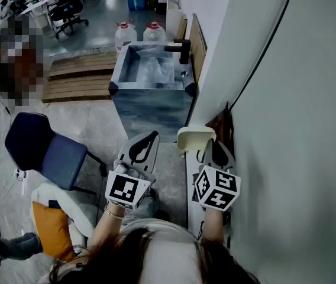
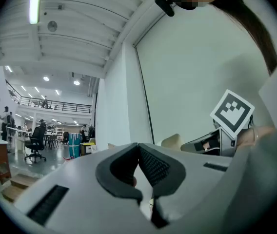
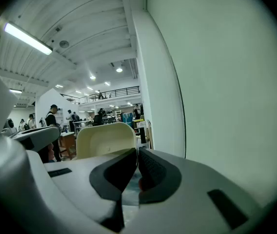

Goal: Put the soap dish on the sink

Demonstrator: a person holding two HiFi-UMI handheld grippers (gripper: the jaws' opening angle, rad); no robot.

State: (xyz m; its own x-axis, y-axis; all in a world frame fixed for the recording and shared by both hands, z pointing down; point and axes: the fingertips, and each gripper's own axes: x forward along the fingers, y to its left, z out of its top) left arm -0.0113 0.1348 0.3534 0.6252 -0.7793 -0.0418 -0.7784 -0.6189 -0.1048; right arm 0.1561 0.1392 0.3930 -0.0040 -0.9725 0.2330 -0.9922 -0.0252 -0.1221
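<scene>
A cream soap dish hangs in the air at the tips of my right gripper, which is shut on its edge. In the right gripper view the soap dish stands just beyond the closed jaws of that right gripper. My left gripper is held beside it, shut and empty; its pads meet in the left gripper view. The grey stone-look sink with a black faucet stands a few steps ahead, against the wall.
A white wall runs close along my right. A blue chair stands at the left, with an orange cushion below it. Wooden steps and two water bottles lie left of and behind the sink.
</scene>
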